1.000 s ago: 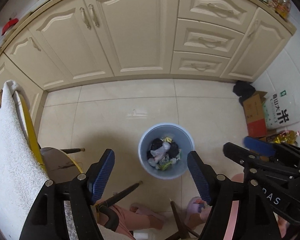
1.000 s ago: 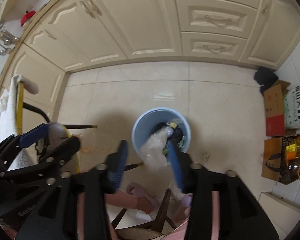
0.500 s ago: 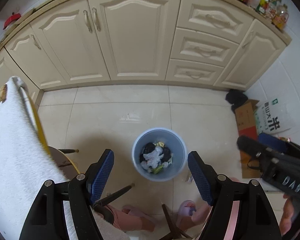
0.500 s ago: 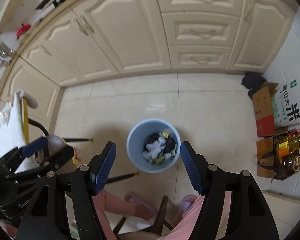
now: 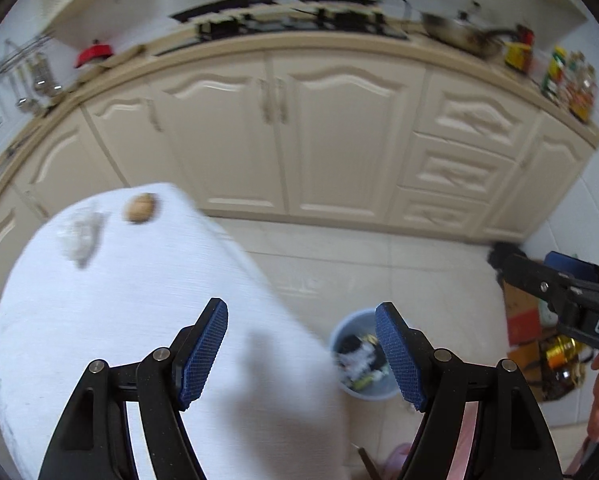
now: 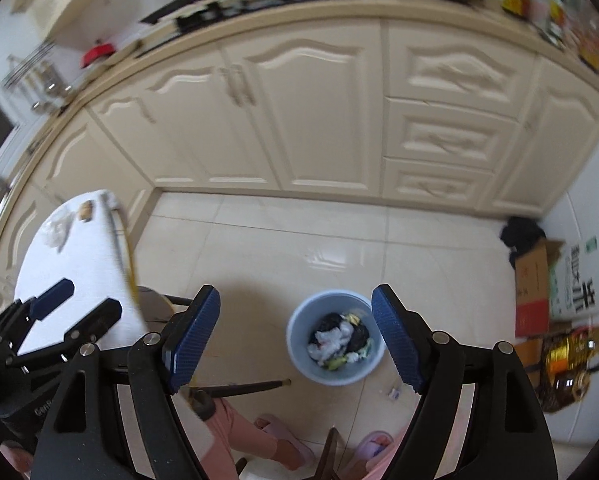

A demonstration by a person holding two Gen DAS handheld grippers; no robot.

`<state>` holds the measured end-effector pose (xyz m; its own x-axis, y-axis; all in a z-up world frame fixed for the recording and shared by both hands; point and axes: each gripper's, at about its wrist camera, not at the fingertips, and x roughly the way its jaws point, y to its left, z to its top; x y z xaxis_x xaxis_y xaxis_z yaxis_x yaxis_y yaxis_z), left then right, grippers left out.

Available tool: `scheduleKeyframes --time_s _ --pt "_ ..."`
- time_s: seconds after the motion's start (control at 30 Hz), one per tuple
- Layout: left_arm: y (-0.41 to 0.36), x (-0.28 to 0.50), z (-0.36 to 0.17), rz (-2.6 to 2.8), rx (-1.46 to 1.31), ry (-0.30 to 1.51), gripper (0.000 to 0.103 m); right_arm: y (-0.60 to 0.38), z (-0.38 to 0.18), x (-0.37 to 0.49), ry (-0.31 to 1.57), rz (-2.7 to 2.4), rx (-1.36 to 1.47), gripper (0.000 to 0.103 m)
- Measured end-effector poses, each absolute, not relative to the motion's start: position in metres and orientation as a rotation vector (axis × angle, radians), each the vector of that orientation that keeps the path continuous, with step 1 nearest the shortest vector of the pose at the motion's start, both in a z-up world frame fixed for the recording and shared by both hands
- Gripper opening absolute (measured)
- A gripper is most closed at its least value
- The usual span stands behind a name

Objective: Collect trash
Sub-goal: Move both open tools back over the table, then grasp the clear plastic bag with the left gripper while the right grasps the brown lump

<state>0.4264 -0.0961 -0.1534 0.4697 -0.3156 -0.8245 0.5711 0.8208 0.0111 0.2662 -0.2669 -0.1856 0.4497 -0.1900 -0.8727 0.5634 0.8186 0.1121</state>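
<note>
The crumpled wrapper (image 5: 79,234) and the nut (image 5: 140,209) lay on the white-clothed bench (image 5: 99,340) ahead-left of the left gripper (image 5: 301,354), whose jaws were wide and empty, nearer than the right gripper (image 6: 295,340), whose jaws had just opened empty.

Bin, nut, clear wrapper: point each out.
bin (image 6: 299,354): right wrist view, bare left inner wall.
nut (image 5: 140,208): left wrist view, its middle.
clear wrapper (image 5: 78,236): left wrist view, blurred middle.
</note>
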Motion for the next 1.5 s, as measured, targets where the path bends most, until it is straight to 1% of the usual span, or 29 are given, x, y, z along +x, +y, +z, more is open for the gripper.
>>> scheduleKeyframes --time_s 0.27,0.47,0.7,0.87,0.93,0.97,1.0,1.03,1.3,1.4,1.43,1.47,1.5 --pt "-0.023 0.446 -0.133 -0.408 0.224 0.932 0.072 -0.199 -0.178 0.339 1.063 -0.310 0.269 0.081" --pt "0.021 0.479 -0.135 -0.320 0.160 0.965 0.072 -0.150 -0.177 0.390 1.069 -0.208 0.151 0.081" --pt "0.051 0.541 -0.157 -0.262 0.084 1.029 0.072 -0.110 -0.200 0.458 1.129 -0.124 0.080 0.081" --pt "0.048 0.588 -0.175 -0.231 0.108 1.029 0.072 -0.102 -0.217 0.502 1.159 -0.139 0.056 0.081" --pt "0.047 0.603 -0.184 -0.216 0.122 1.027 0.065 -0.105 -0.223 0.516 1.180 -0.147 0.065 0.081" --pt "0.045 0.610 -0.189 -0.220 0.118 1.029 0.056 -0.106 -0.225 0.521 1.186 -0.160 0.074 0.081" --pt "0.045 0.615 -0.193 -0.238 0.109 1.036 0.042 -0.106 -0.227 0.525 1.189 -0.165 0.076 0.081" --pt "0.046 0.619 -0.197 -0.258 0.099 1.049 0.035 -0.107 -0.229 0.530 1.191 -0.173 0.071 0.081" --pt "0.078 0.625 -0.201 -0.295 0.064 1.017 0.034 -0.091 -0.252 0.566 1.238 -0.148 0.036 0.081" --pt "0.092 0.618 -0.194 -0.278 0.069 0.997 0.034 -0.083 -0.262 0.579 1.261 -0.134 0.017 0.071" --pt "0.097 0.617 -0.192 -0.273 0.065 0.997 0.034 -0.081 -0.267 0.583 1.279 -0.132 0.013 0.063" --pt "0.100 0.609 -0.188 -0.268 0.062 0.997 0.034 -0.079 -0.270 0.584 1.287 -0.129 0.014 0.051" --pt "0.104 0.605 -0.187 -0.263 0.060 0.999 0.034 -0.078 -0.274 0.585 1.297 -0.121 0.022 0.045"
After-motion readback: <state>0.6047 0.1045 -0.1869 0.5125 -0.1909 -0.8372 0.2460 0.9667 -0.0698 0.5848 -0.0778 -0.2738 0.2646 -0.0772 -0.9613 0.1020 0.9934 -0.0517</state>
